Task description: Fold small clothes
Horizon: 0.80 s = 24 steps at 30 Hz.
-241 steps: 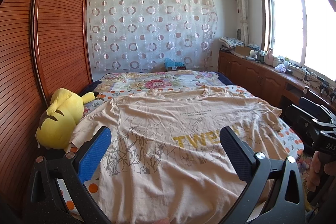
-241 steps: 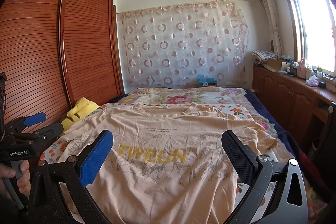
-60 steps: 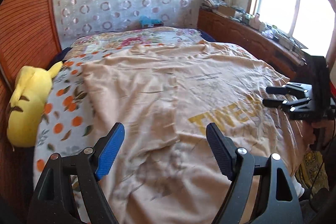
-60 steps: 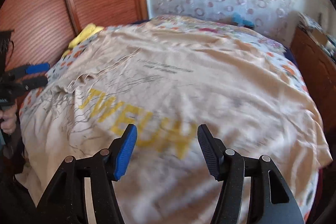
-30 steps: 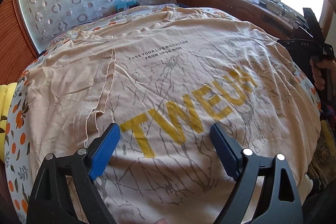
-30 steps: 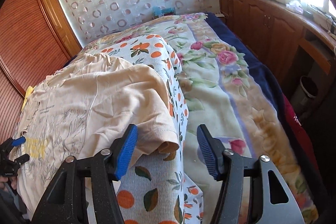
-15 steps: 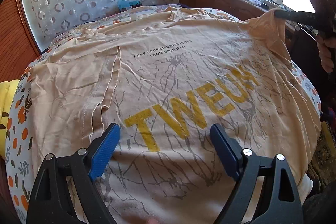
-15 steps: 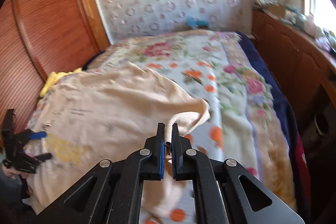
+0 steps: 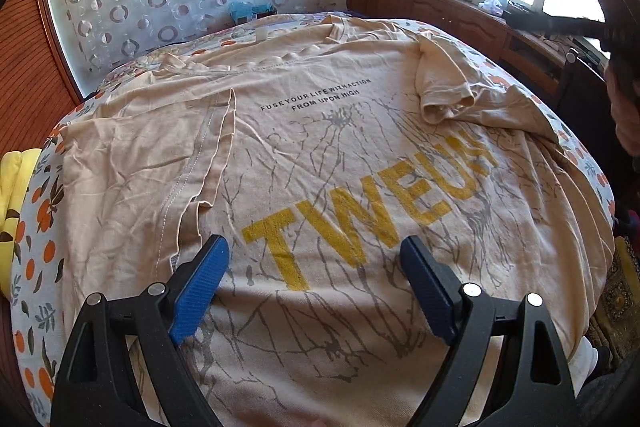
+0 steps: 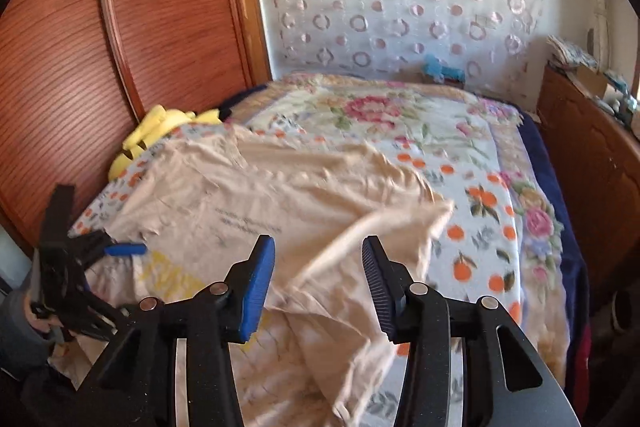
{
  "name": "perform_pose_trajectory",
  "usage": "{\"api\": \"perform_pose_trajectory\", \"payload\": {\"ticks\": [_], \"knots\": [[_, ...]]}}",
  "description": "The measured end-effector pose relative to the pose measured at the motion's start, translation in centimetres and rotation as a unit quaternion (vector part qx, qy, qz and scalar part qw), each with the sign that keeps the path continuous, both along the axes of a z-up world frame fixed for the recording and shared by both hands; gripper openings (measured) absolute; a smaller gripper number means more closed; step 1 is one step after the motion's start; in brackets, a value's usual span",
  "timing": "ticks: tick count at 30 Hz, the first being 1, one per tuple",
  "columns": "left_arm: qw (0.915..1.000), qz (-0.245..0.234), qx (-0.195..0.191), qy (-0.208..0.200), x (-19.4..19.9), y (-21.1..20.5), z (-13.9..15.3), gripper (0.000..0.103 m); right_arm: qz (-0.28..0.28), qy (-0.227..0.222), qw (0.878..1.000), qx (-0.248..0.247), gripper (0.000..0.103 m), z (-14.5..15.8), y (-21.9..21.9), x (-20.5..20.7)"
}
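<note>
One shirt (image 9: 320, 155), flat on the bed (image 10: 472, 131); both sleeves lay folded onto it. Your right gripper (image 10: 319, 281) was opening, nothing pinched; your left gripper (image 9: 312, 283) hung apart over the shirt. Risk: loose right sleeve (image 9: 442, 87) could slip back.

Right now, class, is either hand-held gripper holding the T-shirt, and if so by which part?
Neither. The left hand-held gripper hangs open above the T-shirt; the right hand-held gripper is opening, its pads clear of the cloth.
</note>
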<state>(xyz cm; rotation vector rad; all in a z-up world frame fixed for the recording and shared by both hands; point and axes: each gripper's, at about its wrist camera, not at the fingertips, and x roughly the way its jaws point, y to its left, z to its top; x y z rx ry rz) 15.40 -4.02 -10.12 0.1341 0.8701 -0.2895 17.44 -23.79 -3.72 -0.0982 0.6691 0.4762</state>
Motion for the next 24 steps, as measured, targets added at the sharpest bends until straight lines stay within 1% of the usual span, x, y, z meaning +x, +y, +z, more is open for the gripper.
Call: {"api": "perform_pose_trajectory", "payload": {"ticks": [2, 4, 7, 9, 10, 11, 12, 13, 15, 18, 24], "knots": [[1.0000, 0.000, -0.001, 0.000, 0.0, 0.0, 0.0, 0.088, -0.017, 0.028, 0.999, -0.013, 0.047, -1.6, -0.7, -0.4], [1.0000, 0.000, -0.001, 0.000, 0.0, 0.0, 0.0, 0.088, -0.022, 0.053, 0.998, -0.021, 0.047, -3.3, -1.2, -0.9], [1.0000, 0.000, -0.001, 0.000, 0.0, 0.0, 0.0, 0.088, -0.023, 0.072, 0.997, -0.025, 0.047, -5.2, -1.7, -1.5], [1.0000, 0.000, -0.001, 0.000, 0.0, 0.0, 0.0, 0.088, -0.022, 0.076, 0.997, -0.025, 0.046, -5.7, -1.3, -1.3], [1.0000, 0.000, -0.001, 0.000, 0.0, 0.0, 0.0, 0.088, -0.021, 0.075, 0.997, -0.026, 0.033, -5.7, -0.9, -1.3], [1.0000, 0.000, -0.001, 0.000, 0.0, 0.0, 0.0, 0.088, -0.017, 0.073, 0.997, -0.027, 0.026, -5.7, -0.5, -1.3], [1.0000, 0.000, -0.001, 0.000, 0.0, 0.0, 0.0, 0.088, -0.012, 0.070, 0.997, -0.028, 0.016, -5.6, -0.3, -1.3], [1.0000, 0.000, -0.001, 0.000, 0.0, 0.0, 0.0, 0.088, -0.004, 0.066, 0.998, -0.024, 0.009, -5.8, 0.0, -1.0], [1.0000, 0.000, -0.001, 0.000, 0.0, 0.0, 0.0, 0.088, 0.022, 0.060, 0.998, -0.011, 0.007, -5.3, -0.1, -1.3], [1.0000, 0.000, -0.001, 0.000, 0.0, 0.0, 0.0, 0.088, 0.062, 0.056, 0.997, -0.007, 0.006, -5.0, 0.5, -2.5], [1.0000, 0.000, -0.001, 0.000, 0.0, 0.0, 0.0, 0.088, 0.090, 0.092, 0.991, -0.037, 0.006, -6.8, 0.9, -4.0]]}}
